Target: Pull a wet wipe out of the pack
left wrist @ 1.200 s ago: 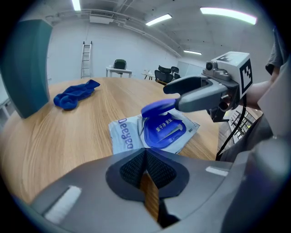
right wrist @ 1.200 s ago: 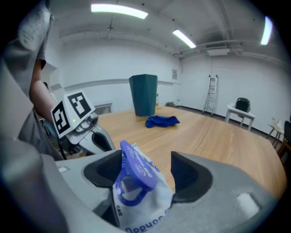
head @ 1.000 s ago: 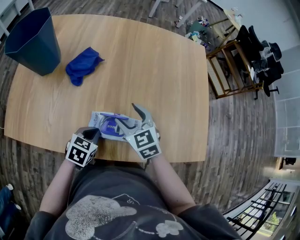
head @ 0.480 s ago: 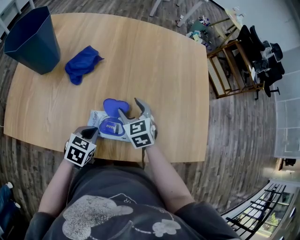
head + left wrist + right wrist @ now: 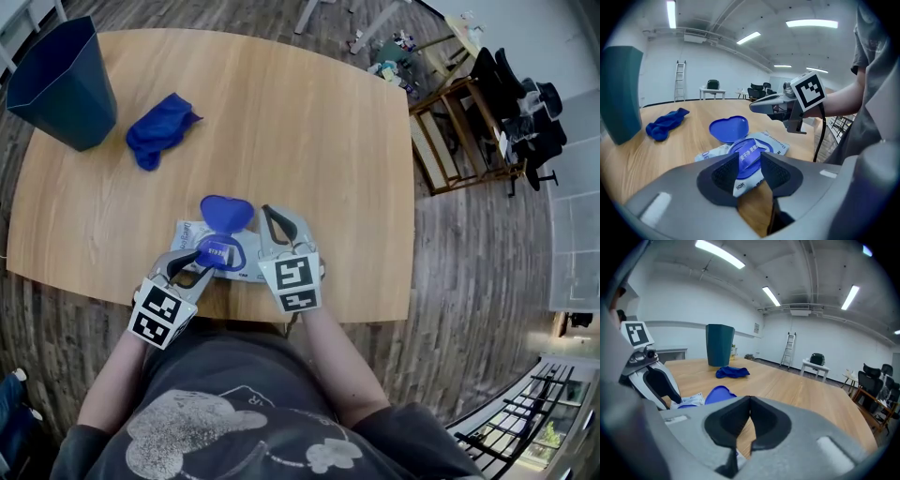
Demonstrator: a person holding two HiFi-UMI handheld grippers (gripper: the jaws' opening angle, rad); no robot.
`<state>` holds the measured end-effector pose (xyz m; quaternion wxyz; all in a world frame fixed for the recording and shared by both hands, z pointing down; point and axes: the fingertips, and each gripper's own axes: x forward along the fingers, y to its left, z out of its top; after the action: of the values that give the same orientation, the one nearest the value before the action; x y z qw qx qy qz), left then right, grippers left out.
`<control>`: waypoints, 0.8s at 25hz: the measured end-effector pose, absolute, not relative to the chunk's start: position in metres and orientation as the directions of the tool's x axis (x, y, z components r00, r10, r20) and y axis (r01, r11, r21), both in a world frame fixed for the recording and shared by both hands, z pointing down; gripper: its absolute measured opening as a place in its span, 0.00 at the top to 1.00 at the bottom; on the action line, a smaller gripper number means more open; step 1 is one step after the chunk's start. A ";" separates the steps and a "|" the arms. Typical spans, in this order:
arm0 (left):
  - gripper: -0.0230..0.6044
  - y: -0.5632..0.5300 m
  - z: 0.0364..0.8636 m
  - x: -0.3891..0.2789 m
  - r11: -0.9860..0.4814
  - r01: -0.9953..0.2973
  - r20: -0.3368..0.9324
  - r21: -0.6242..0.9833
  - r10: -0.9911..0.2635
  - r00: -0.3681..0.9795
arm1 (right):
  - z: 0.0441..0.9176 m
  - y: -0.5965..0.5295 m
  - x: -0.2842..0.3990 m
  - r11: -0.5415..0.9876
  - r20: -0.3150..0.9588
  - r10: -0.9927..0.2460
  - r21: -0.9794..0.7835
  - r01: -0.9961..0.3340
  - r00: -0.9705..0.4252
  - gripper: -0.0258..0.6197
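Left gripper (image 5: 194, 264) – jaws apart, just opening, the wet-wipe pack's (image 5: 185, 232) near edge between them, at the table's (image 5: 309, 122) near side. Right gripper (image 5: 281, 223) – pressed shut, empty, just right of the pack's raised blue lid (image 5: 225, 212).

The blue lid (image 5: 225, 212) of the wipe pack (image 5: 187, 232), low a second ago, now stands flipped open ahead of both grippers. The right gripper (image 5: 749, 405) has just been closing and its jaws meet on nothing. The left gripper (image 5: 749, 169) has just been opening, the pack's near edge between its jaws.
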<state>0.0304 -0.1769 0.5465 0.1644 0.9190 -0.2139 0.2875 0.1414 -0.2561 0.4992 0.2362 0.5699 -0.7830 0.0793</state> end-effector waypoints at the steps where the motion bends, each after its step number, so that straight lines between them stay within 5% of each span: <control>1: 0.68 -0.176 0.546 0.035 -0.867 -0.475 0.593 0.152 -0.305 0.745 | 0.496 -0.253 0.144 0.332 0.458 -0.857 0.140 -0.933 -0.237 0.97; 5: 0.51 -0.170 0.550 0.060 -0.912 -0.410 0.600 0.020 -0.317 0.734 | 0.490 -0.241 0.154 0.310 0.453 -0.865 0.142 -0.940 -0.217 0.97; 9: 0.51 -0.176 0.560 0.074 -0.904 -0.425 0.633 -0.043 -0.354 0.688 | 0.488 -0.231 0.161 0.286 0.451 -0.871 0.142 -0.948 -0.195 0.97; 14: 0.68 -0.188 0.556 0.068 -0.870 -0.492 0.627 -0.029 -0.400 0.669 | 0.485 -0.220 0.161 0.293 0.445 -0.873 0.147 -0.945 -0.201 0.97; 17: 0.89 -0.195 0.541 0.057 -0.827 -0.562 0.574 -0.028 -0.473 0.668 | 0.485 -0.216 0.158 0.306 0.447 -0.868 0.143 -0.941 -0.214 0.97; 20: 0.91 -0.202 0.527 0.040 -0.777 -0.628 0.533 -0.052 -0.553 0.640 | 0.484 -0.212 0.149 0.338 0.450 -0.857 0.129 -0.932 -0.249 0.97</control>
<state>0.0396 -0.2016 0.5274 0.0693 0.9029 -0.3270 0.2703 0.1491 -0.2123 0.4839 0.2269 0.5692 -0.7860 0.0824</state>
